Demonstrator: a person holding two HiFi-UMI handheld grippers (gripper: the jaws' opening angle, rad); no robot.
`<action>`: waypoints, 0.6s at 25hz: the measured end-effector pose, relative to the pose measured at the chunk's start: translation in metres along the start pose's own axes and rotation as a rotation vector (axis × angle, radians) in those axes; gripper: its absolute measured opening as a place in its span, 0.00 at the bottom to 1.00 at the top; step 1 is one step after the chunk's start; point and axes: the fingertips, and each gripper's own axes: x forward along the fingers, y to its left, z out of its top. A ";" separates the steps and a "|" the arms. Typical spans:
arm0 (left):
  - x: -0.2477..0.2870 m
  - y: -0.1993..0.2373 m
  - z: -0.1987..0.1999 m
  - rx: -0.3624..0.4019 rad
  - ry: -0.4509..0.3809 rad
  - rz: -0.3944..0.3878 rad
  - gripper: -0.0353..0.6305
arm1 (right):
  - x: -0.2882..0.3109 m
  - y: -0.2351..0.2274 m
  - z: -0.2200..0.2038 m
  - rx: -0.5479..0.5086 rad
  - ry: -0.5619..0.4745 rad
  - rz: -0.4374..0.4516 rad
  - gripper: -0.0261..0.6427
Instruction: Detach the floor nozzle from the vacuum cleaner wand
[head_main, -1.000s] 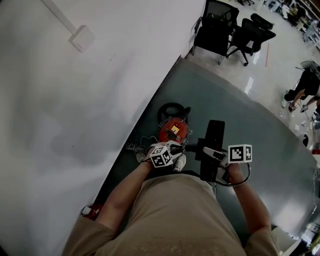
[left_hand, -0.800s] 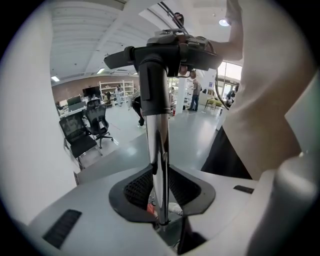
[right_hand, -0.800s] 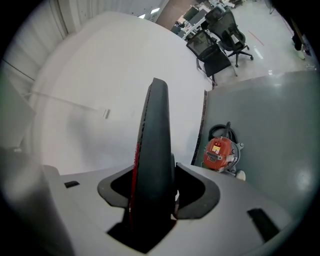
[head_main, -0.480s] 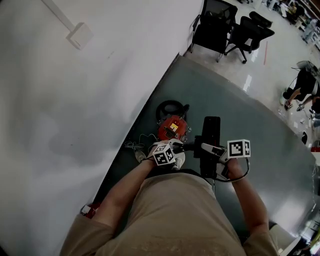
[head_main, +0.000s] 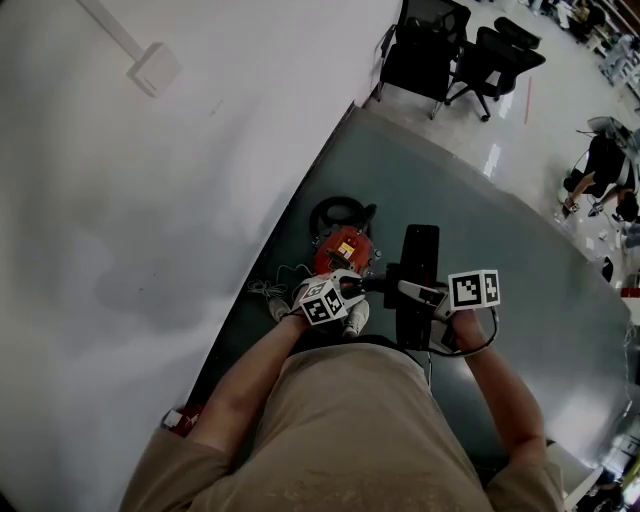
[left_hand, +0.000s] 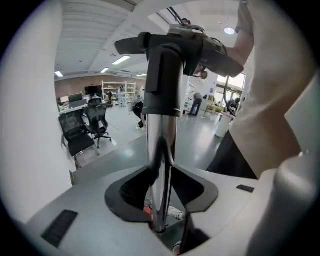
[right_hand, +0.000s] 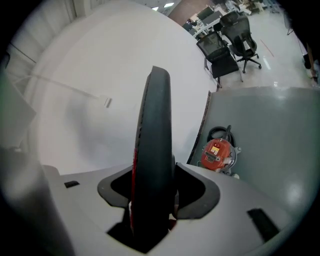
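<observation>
above the grey floor (head_main: 500, 230), the right gripper (head_main: 405, 289) clamps the floor nozzle (head_main: 421, 252)

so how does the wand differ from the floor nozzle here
The wand is a slim shiny metal tube; the floor nozzle is a broad black piece with a red edge. The wand sits in the left gripper, whose jaws have just been closing on it; the floor nozzle fills the wider-set right gripper. Both are gripped.

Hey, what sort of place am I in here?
Most likely an open-plan office or lab: black office chairs on a shiny floor, shelves farther back, and long strip lights overhead.
</observation>
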 end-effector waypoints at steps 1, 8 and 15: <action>-0.001 -0.005 -0.002 0.020 0.010 -0.013 0.28 | 0.001 -0.001 0.000 0.022 0.005 0.018 0.38; -0.011 -0.010 -0.008 0.046 0.033 -0.030 0.28 | 0.006 0.005 0.003 0.021 0.040 0.041 0.38; -0.027 -0.015 -0.031 0.075 0.069 -0.032 0.28 | -0.003 0.015 0.021 -0.091 -0.013 -0.006 0.38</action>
